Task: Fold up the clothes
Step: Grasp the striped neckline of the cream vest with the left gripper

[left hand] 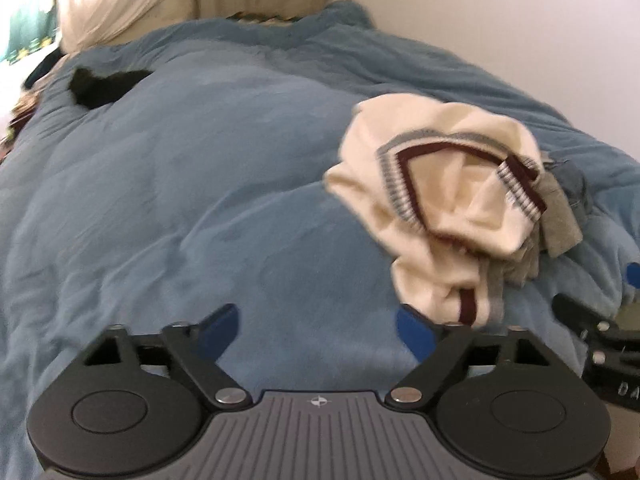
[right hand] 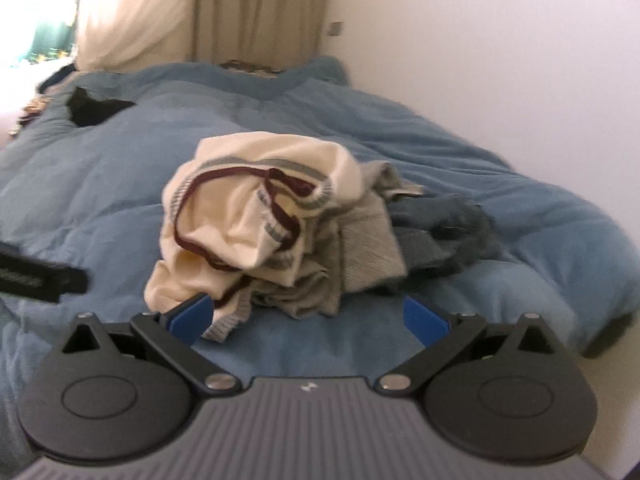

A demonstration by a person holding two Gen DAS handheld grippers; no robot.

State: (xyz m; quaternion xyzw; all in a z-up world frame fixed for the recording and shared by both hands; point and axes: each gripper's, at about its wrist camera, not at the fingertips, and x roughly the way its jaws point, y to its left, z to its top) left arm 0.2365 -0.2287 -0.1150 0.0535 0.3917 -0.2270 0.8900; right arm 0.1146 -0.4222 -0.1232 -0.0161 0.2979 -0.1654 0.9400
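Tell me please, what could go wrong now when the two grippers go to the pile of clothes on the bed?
1. The cream sweater lies tangled on a grey garment and a dark blue one, so a pinch may lift several pieces together.
2. The right gripper is open with a sweater edge by its left finger; it may catch only the striped hem.
3. The soft blue duvet lies directly under the open left gripper, which could pinch bedding instead.

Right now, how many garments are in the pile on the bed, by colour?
Cream garment with maroon trim: 1
Grey garment: 1
Blue-grey garment: 1
Total: 3 visible on the blue duvet; more could be hidden underneath.
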